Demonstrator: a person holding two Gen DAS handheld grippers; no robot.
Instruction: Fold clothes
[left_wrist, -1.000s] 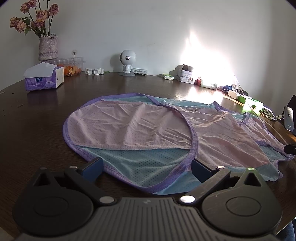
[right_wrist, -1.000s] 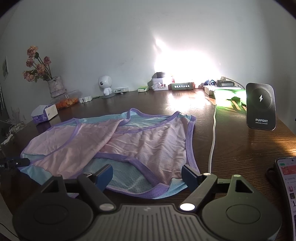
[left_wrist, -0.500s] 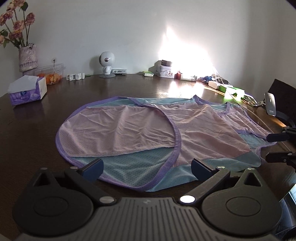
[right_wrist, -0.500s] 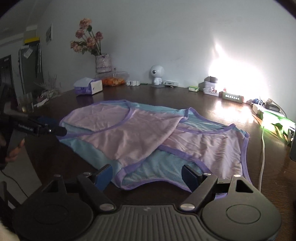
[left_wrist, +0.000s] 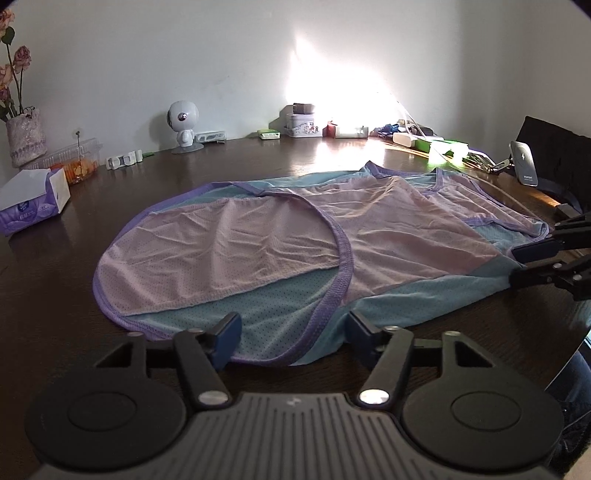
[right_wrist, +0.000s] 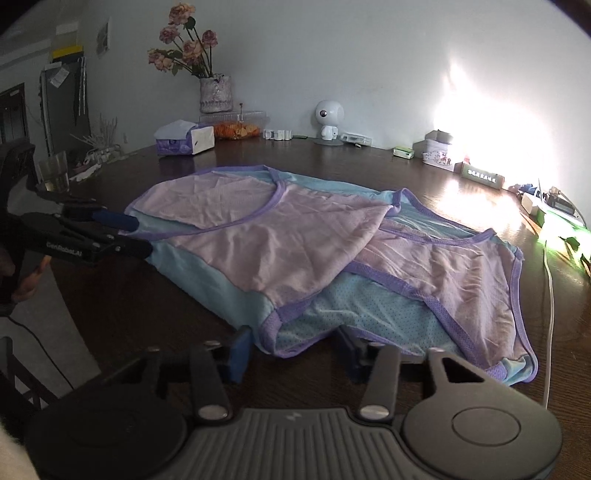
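Observation:
A pink and light-blue mesh garment with purple trim (left_wrist: 295, 251) lies spread on the dark wooden table (left_wrist: 55, 266), partly folded over itself. It also shows in the right wrist view (right_wrist: 332, 251). My left gripper (left_wrist: 291, 334) is open, its fingers either side of the garment's near hem. It also shows in the right wrist view (right_wrist: 133, 236) at the garment's left edge. My right gripper (right_wrist: 293, 349) is open at the near purple hem corner. It also shows in the left wrist view (left_wrist: 517, 264) at the garment's right edge.
A tissue box (left_wrist: 35, 201), flower vase (right_wrist: 216, 94), plastic food tray (left_wrist: 74, 164) and white robot figure (left_wrist: 183, 127) stand along the far side. A wireless charger (left_wrist: 524, 168), green-lit power strip (left_wrist: 439, 146) and white cable (right_wrist: 548, 306) lie right. A drinking glass (right_wrist: 55, 171) stands left.
Both grippers have moved in to the garment's near edge, and each now shows in the other's view. The right wrist view has swung left. Both stay open.

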